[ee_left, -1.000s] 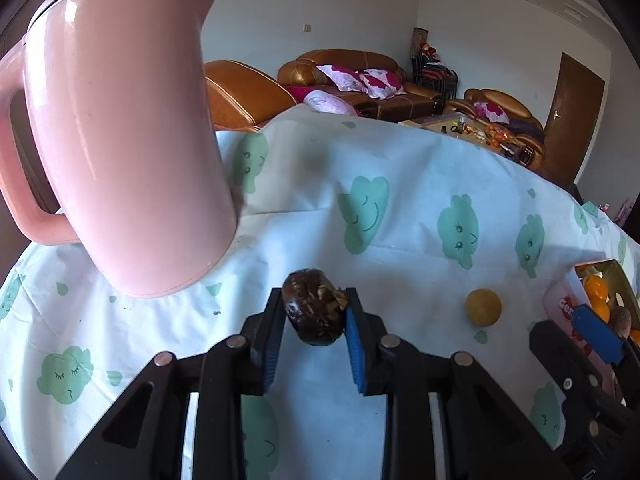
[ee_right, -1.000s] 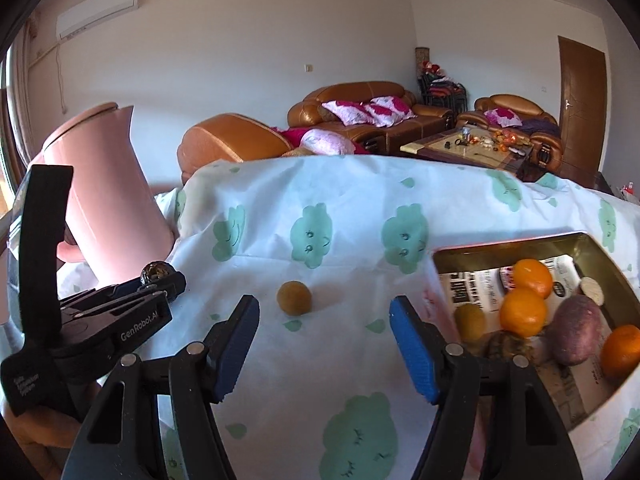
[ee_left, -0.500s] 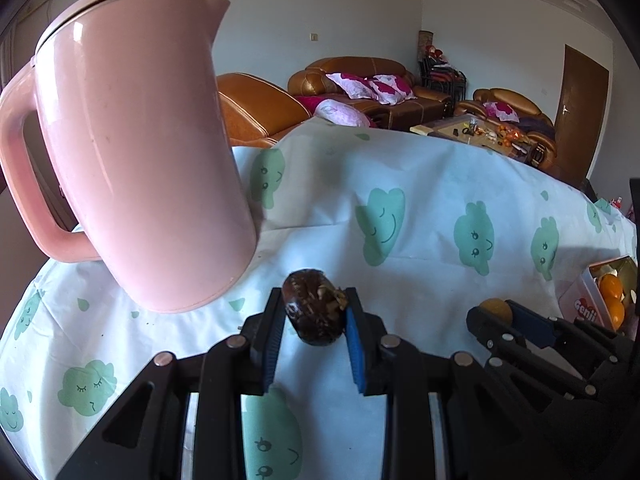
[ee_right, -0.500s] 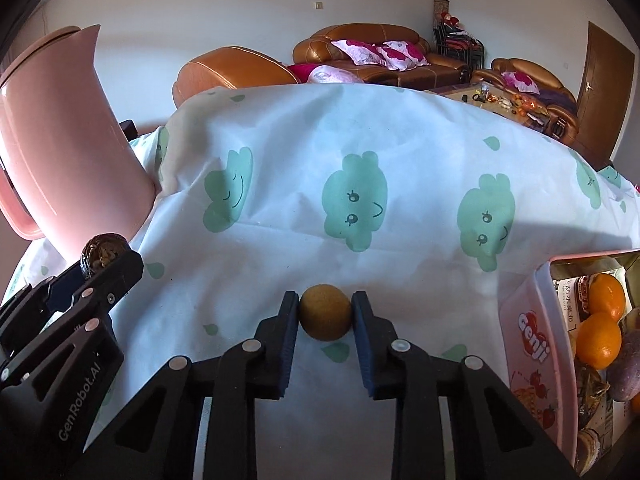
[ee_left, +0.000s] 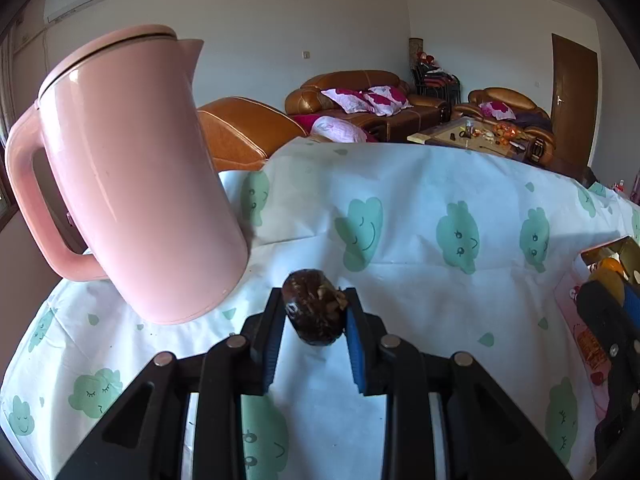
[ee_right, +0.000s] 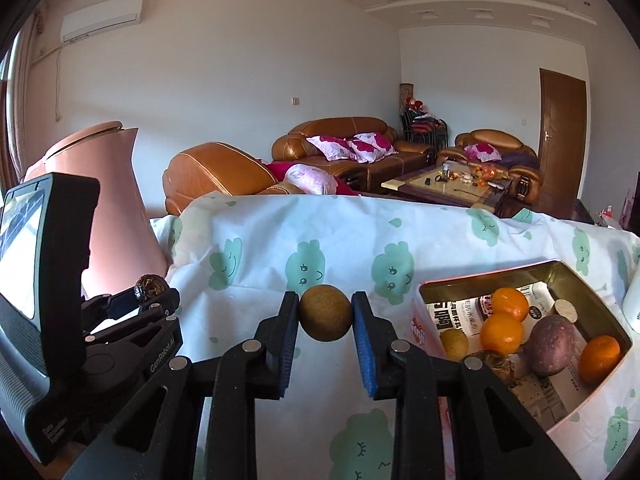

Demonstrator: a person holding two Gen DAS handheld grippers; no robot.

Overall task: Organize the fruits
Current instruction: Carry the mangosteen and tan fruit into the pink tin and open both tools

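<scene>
My left gripper (ee_left: 315,312) is shut on a dark brown wrinkled fruit (ee_left: 314,306), held above the cloud-print tablecloth. It also shows at the left of the right wrist view (ee_right: 150,286). My right gripper (ee_right: 325,314) is shut on a round tan fruit (ee_right: 325,318), lifted off the cloth. To its right a pink-sided tin box (ee_right: 568,272) holds oranges (ee_right: 501,332), a purple fruit (ee_right: 550,344), a tan fruit (ee_right: 454,344) and others. The box edge shows in the left wrist view (ee_left: 600,246), with the right gripper's body in front of it.
A tall pink kettle (ee_left: 132,176) stands on the cloth at the left, close to my left gripper; it also shows in the right wrist view (ee_right: 116,208). A white bottle (ee_right: 634,300) stands right of the box. Sofas and a coffee table lie beyond the table's far edge.
My right gripper closed on the tan fruit and lifted it off the cloth toward the box side. My left gripper keeps the dark fruit and has risen slightly.
</scene>
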